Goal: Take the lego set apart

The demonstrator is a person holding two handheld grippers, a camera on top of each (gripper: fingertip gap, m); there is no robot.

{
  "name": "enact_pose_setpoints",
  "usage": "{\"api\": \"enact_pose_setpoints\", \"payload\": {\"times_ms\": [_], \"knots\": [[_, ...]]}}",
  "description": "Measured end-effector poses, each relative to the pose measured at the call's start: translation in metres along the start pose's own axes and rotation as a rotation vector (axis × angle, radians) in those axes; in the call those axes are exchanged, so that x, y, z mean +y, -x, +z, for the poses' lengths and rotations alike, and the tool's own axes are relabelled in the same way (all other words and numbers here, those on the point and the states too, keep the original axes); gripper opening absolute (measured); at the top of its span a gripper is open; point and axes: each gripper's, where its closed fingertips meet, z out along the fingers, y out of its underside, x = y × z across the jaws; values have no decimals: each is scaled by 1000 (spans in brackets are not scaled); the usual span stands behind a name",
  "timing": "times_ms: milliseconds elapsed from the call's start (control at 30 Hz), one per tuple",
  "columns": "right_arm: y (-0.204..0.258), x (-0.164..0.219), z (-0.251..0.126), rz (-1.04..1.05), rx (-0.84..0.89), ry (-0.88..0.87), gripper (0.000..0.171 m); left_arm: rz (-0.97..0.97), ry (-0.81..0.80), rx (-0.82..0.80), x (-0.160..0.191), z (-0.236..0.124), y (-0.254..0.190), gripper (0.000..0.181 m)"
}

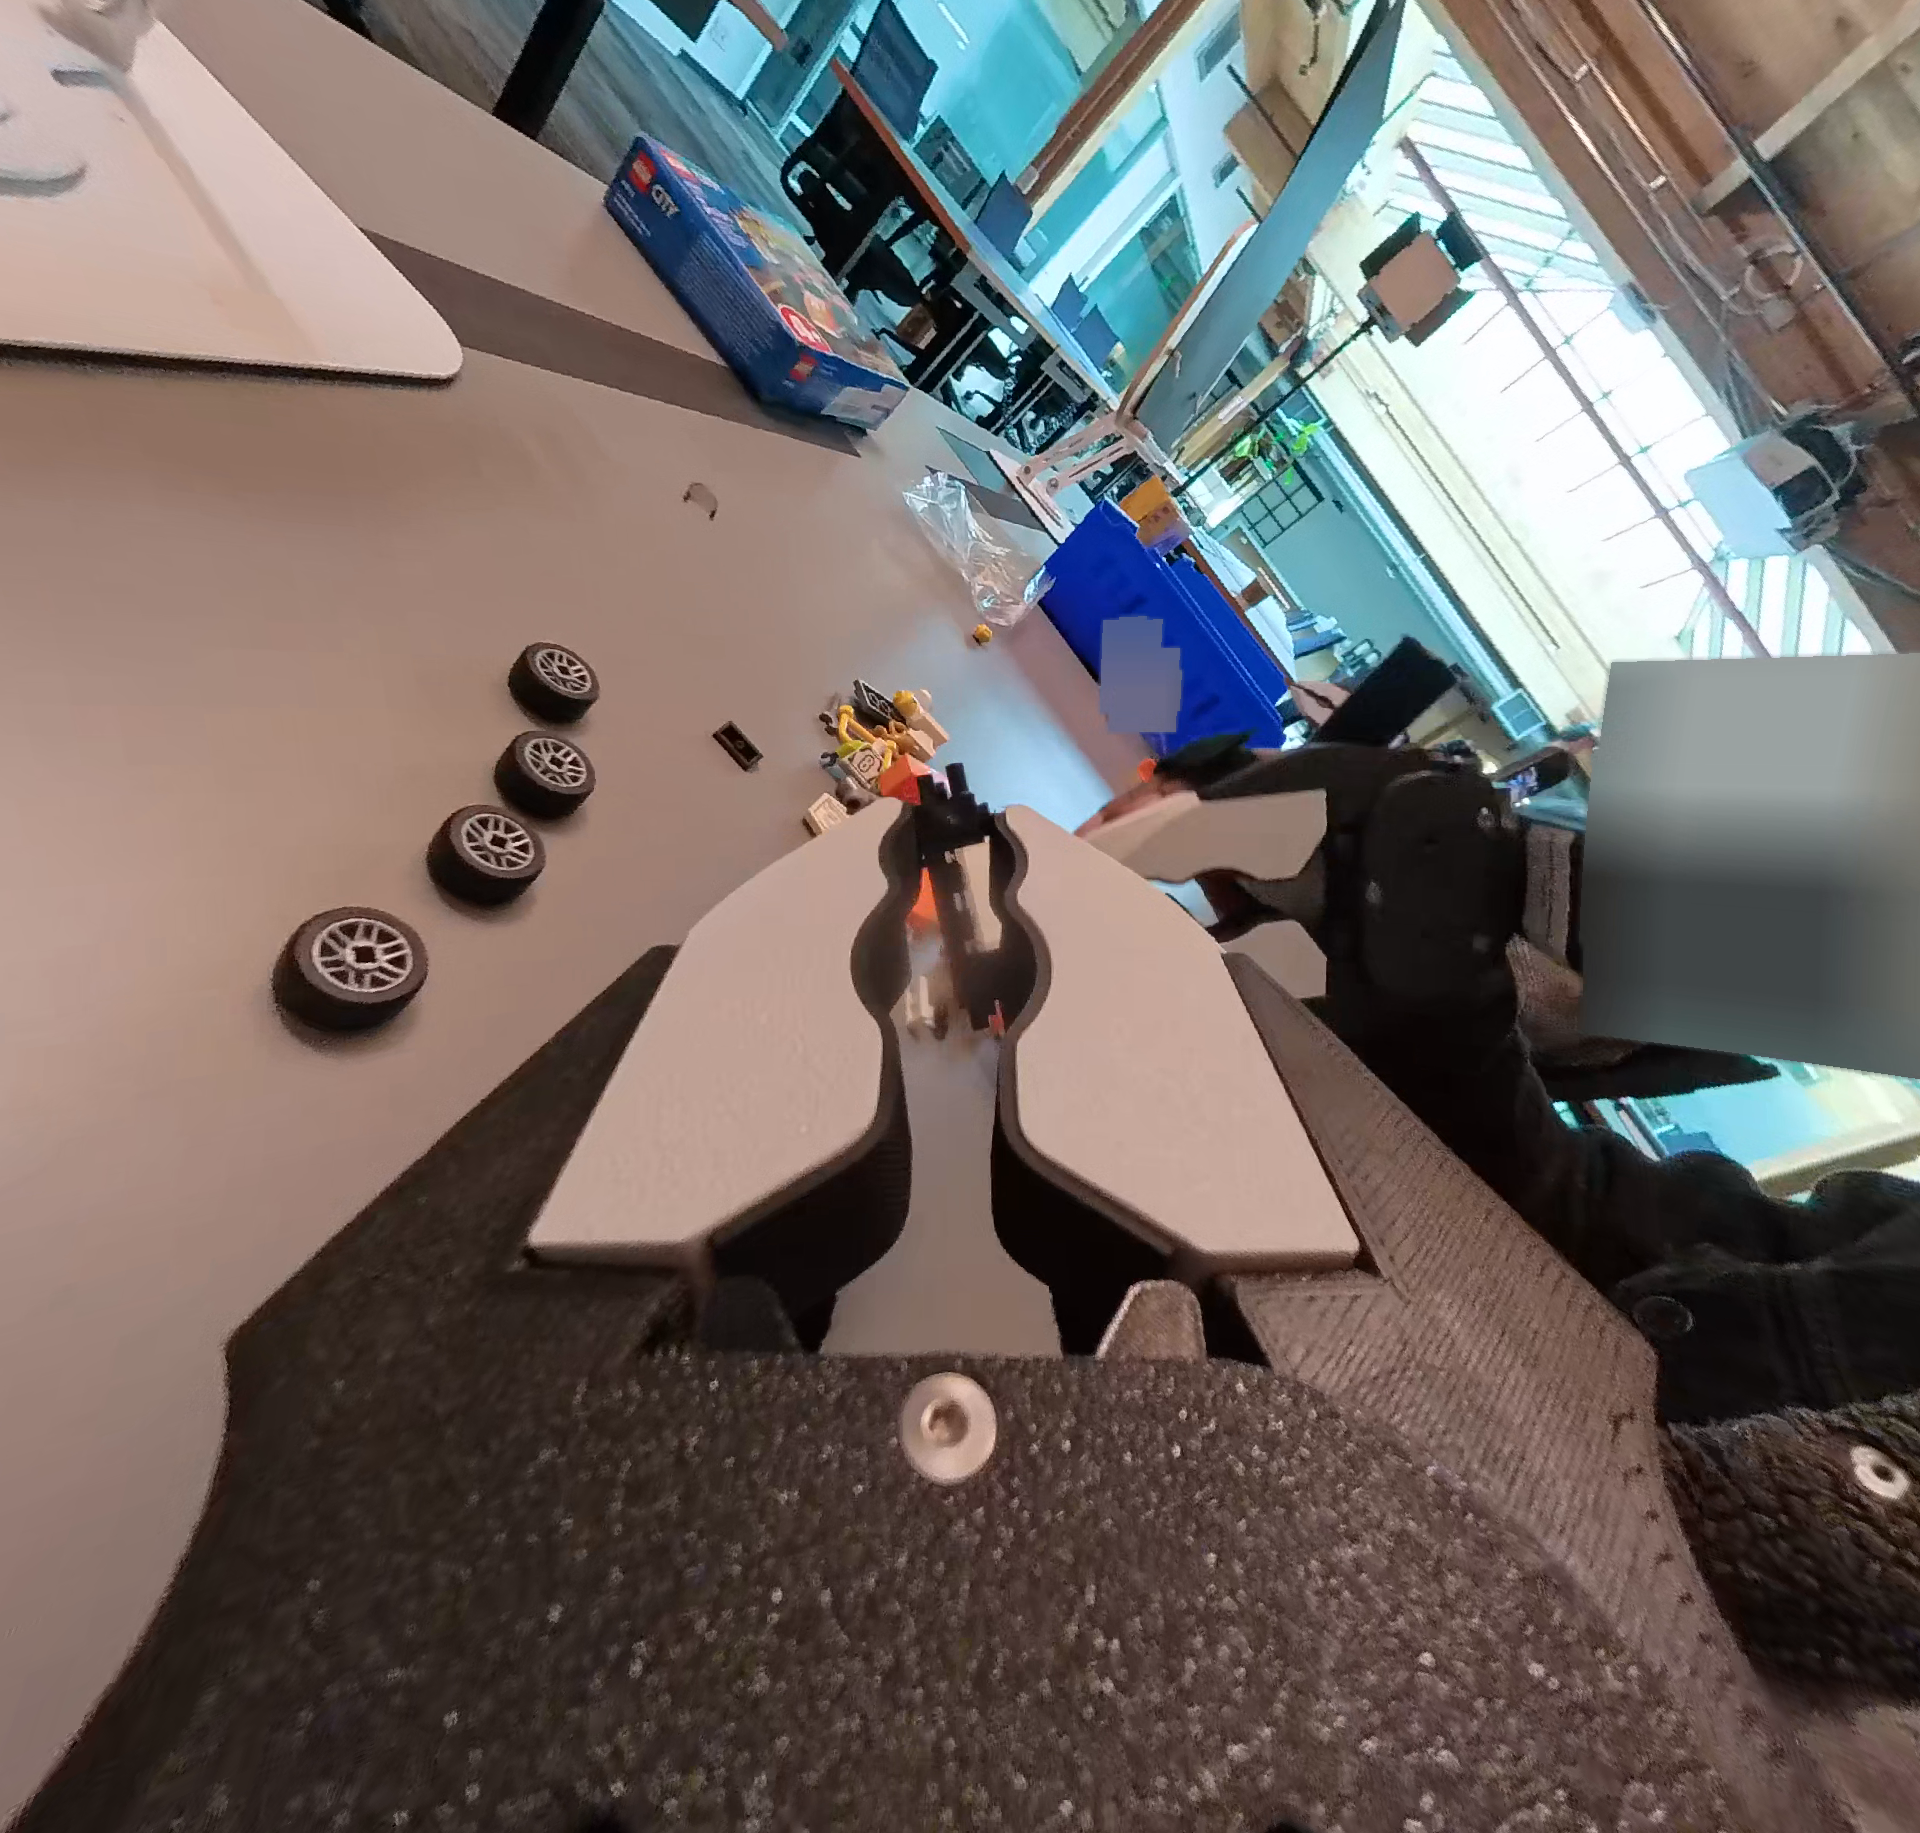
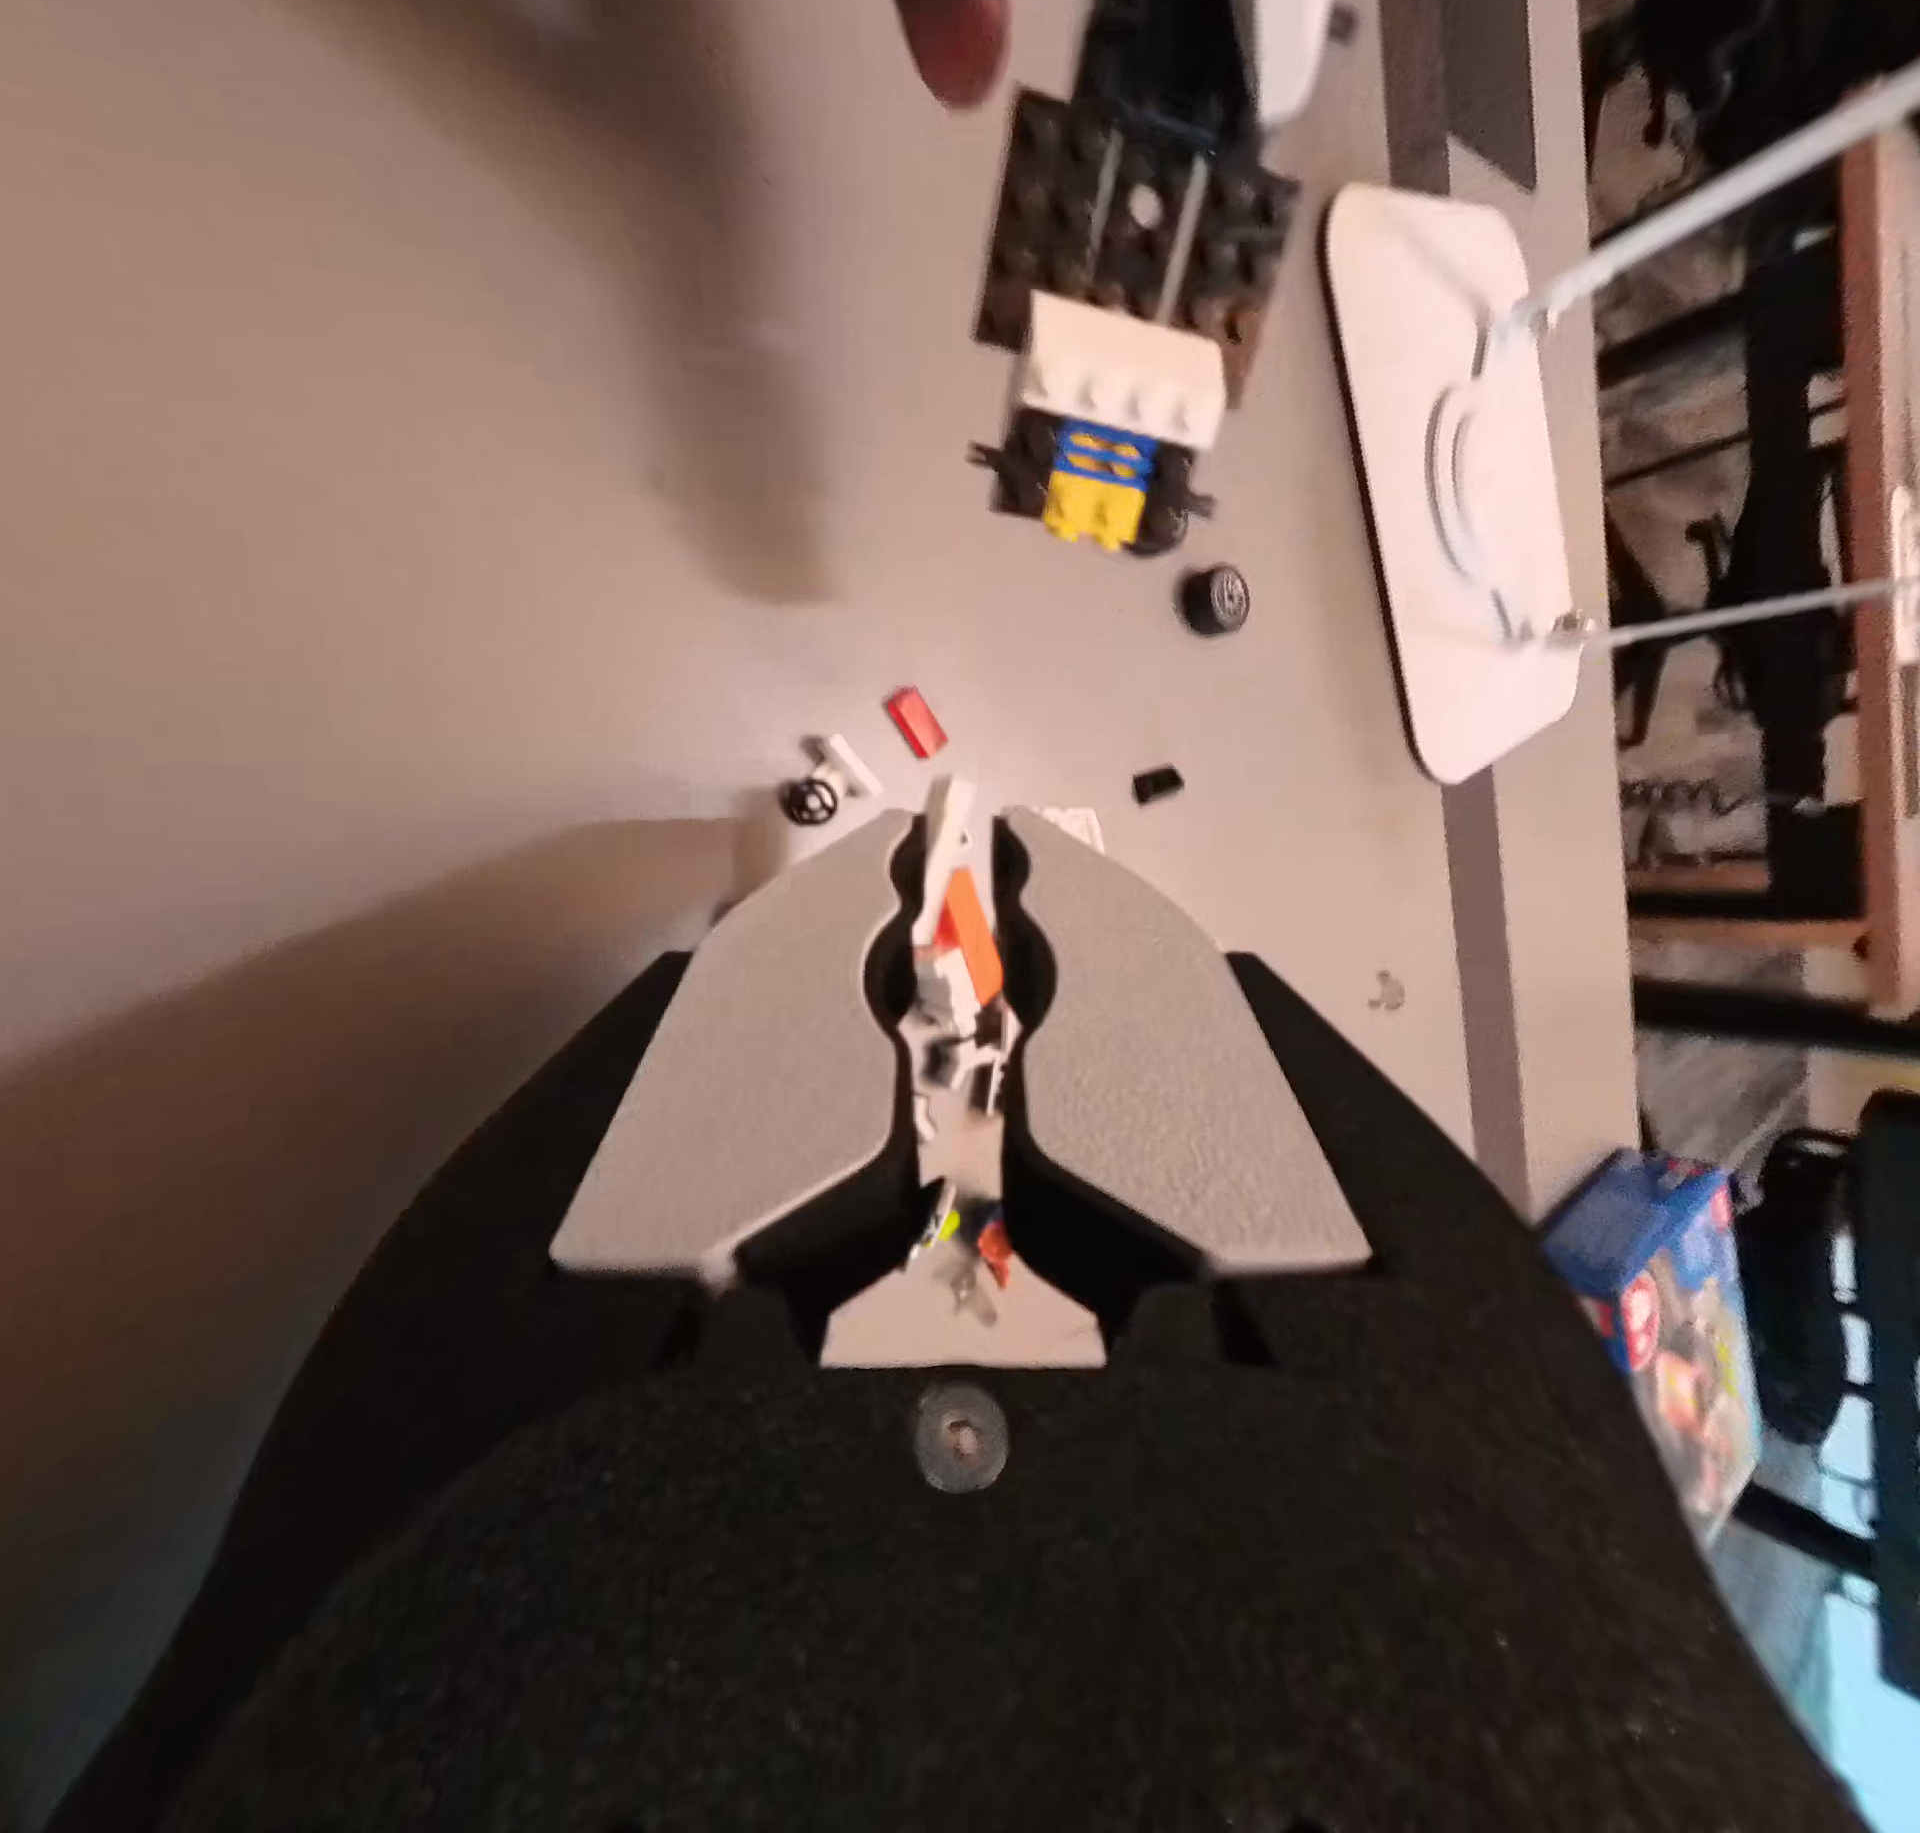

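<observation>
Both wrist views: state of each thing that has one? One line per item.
left gripper: shut on black lego piece
right gripper: shut on white and orange lego piece
wheels: four, off the car, in a row on the table
car chassis: partly stripped, flat on table
lego box: lying flat
plastic bag: crumpled, open or not unclear

Four wheels (image 1: 520, 807) lie in a row on the worktop (image 1: 260, 557), left of the loose pieces (image 1: 883, 744). The set's box (image 1: 748, 287) sits behind them (near the far edge).
</observation>
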Motion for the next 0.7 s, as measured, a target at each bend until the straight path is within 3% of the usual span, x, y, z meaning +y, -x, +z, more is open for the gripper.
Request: {"api": "enact_pose_setpoints", "payload": {"times_ms": [100,267,433,700], "knots": [[-6,-8,-4,85,8,-74,27,28,16,2,4,4,-4,12],[-13,-45,-9,159,62,-241,33,95,53,-9,13,11,-12,12],[-4,-49,5,156,54,-210,40,155,92,1,22,17,-22,12],[-6,-45,8,119,97,-161,34,224,115,21,24,17,-29,12]]}}
